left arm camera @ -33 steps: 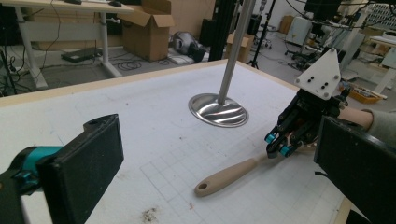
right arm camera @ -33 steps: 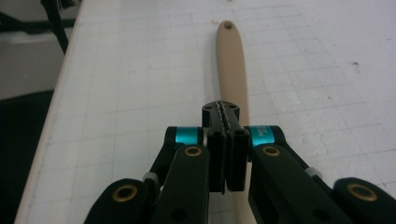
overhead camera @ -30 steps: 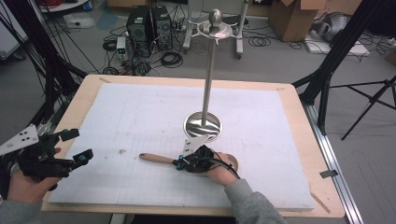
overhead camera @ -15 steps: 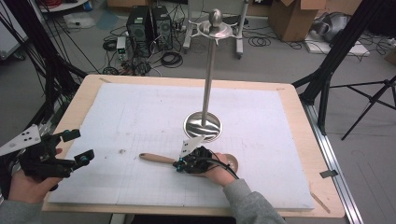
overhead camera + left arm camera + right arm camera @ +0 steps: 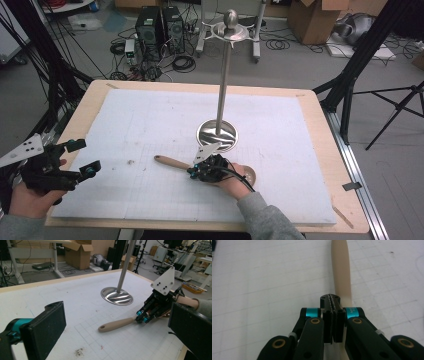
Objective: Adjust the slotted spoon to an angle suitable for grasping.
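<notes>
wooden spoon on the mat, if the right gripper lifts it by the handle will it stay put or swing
The wooden spoon looks rigid, so it probably won't flex. Its smooth, rounded, tapering handle could slip or twist between pads. The right gripper sits over the middle, its jaws shut together beside the handle, so a grip there should balance fairly well, though the bowl end may dip.

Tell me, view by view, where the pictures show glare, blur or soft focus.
High view: even light, a bright reflection in the stand's base. Left gripper view: its own left gripper jaws close up and soft, glare streaks on the base. Right gripper view: the right gripper fairly sharp, the spoon handle blurring toward the top edge.
</notes>
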### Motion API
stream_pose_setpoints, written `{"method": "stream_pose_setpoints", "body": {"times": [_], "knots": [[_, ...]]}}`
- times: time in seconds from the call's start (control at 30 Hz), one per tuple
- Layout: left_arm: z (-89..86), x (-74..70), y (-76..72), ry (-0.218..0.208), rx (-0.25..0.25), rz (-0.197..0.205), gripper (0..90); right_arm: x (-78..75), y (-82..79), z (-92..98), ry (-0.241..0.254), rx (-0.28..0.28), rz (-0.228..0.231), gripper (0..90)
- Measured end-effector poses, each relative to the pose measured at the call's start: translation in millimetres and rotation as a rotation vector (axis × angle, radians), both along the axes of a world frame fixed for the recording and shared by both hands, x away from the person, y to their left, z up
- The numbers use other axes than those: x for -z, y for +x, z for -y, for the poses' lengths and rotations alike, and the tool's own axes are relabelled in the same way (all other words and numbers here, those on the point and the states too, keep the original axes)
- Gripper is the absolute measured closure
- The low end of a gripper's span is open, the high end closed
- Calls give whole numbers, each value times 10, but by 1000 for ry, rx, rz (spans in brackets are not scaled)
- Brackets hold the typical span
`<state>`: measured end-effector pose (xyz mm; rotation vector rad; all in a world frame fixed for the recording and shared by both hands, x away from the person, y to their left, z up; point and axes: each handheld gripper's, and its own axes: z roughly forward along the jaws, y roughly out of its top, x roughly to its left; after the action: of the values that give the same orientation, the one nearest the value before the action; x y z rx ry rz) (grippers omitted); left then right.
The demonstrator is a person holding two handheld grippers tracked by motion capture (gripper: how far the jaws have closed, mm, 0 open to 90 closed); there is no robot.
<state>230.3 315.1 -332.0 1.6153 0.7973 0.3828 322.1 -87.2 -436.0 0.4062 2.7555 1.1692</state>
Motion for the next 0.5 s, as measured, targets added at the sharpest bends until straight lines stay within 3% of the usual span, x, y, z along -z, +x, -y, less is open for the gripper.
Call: {"method": "stream_pose_setpoints", "body": {"times": [0.27,0.47,0.5], "knots": [[-8,-2,-2,-4,-2,1,18,-4,15,13,-1,21,14,895],[-8,-9,-2,-7,0,-1,18,-104,-9,50,52,16,23,893],[-4,-13,0,-15,6,0,18,-148,-10,70,80,23,29,880]]}}
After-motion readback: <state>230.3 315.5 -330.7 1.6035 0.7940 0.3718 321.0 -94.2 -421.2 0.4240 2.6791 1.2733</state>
